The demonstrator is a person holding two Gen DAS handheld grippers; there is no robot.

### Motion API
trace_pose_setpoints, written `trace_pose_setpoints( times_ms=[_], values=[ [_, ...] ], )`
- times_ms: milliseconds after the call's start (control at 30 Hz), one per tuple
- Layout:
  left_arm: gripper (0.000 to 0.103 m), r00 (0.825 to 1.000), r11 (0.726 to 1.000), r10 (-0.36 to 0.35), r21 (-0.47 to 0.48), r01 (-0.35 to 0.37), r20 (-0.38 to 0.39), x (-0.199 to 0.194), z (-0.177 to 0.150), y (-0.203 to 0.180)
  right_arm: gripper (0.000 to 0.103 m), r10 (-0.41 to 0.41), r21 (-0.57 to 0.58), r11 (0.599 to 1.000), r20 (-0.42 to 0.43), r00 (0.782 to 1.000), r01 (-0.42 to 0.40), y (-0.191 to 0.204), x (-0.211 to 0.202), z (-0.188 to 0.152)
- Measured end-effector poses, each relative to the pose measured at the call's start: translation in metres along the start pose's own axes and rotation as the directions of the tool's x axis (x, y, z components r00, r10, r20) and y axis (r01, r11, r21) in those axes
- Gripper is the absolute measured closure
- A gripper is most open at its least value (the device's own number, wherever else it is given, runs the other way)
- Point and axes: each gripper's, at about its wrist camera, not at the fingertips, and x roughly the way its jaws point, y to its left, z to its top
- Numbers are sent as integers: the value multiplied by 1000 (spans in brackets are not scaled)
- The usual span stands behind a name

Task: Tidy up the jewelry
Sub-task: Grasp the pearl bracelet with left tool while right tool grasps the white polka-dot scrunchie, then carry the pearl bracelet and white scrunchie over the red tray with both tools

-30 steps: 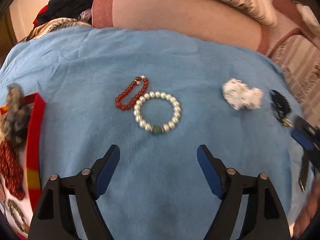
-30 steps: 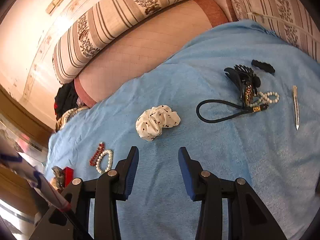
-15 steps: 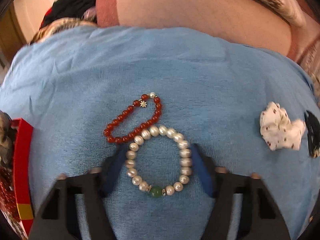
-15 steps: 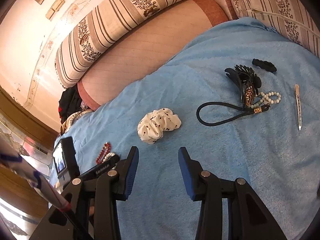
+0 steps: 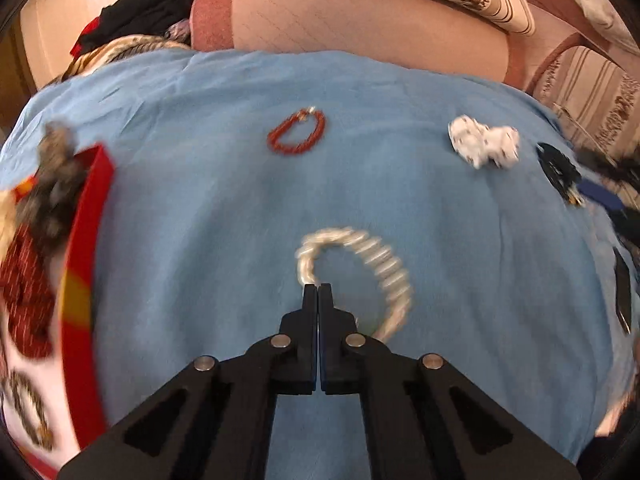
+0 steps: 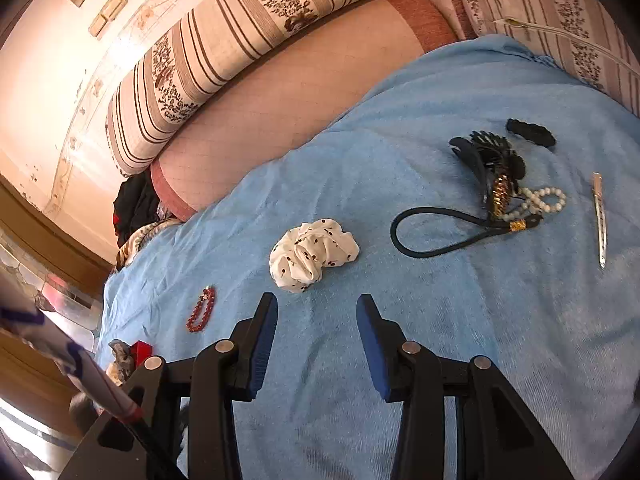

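The left tongs (image 5: 318,289) are clamped on the near-left beads of the pearl bracelet (image 5: 390,270) over the blue cloth (image 5: 200,220); the red bracelet (image 5: 297,136) lies farther away; the right tongs (image 6: 316,312) hang part-open, empty

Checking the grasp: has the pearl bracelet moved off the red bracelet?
Yes. The pearl bracelet, pinched in the shut left gripper, now sits well clear of the red bracelet, nearer the camera.
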Motion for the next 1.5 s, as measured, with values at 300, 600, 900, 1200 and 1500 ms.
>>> trace_pose_setpoints(
  times_ms=[300, 600, 900, 1200, 1500],
  values=[
    [102, 989, 990, -144, -6, 144, 23, -5, -4, 8, 47, 54, 68, 996, -28, 998, -52, 3, 49, 17],
    [46, 985, 985, -173, 13, 174, -22, 21, 19, -6, 79, -23, 50, 998, -89, 996, 27, 1, 107, 20],
    [94, 998, 996, -43, 79, 39, 53, 25, 21, -11, 91, -35, -104, 994, -34, 999, 31, 40, 70, 11],
    [94, 994, 995, -82, 59, 78, 69, 0, 11, 0, 91, 47, -158, 986, 8, 999, -45, 64, 25, -3],
    [94, 993, 994, -100, 62, 95, 66, -24, -2, 3, 91, 91, -218, 972, 15, 996, -86, 92, -11, -29]
  ],
)
